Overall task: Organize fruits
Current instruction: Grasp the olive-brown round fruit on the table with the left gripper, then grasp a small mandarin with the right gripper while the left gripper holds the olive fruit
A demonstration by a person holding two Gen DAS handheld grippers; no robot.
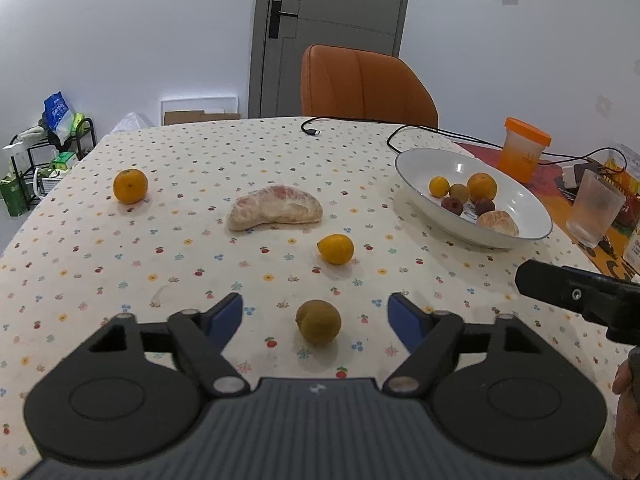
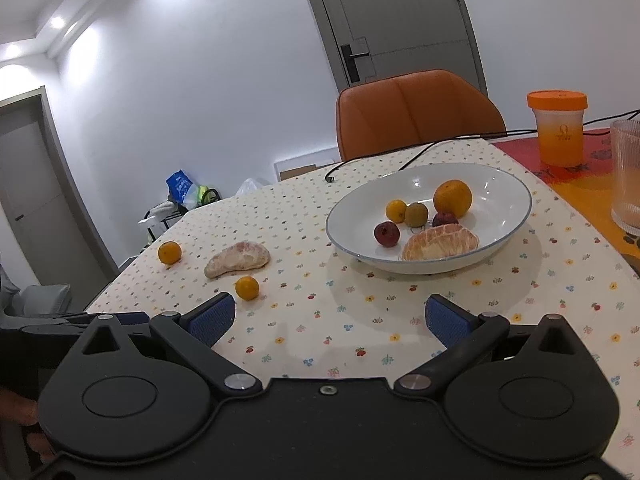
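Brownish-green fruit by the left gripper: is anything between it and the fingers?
Nothing visible. The brownish-green fruit sits on the tablecloth between the open fingers of the left gripper, untouched by either; the small yellow citrus lies beyond it.

The left gripper (image 1: 315,316) tilts downward with its blue-padded jaws apart, nothing pressed between them. The right gripper (image 2: 330,318) also tilts downward, jaws spread wide and holding nothing. In the left wrist view its black finger reaches in from the right edge, above part of a hand (image 1: 626,416).
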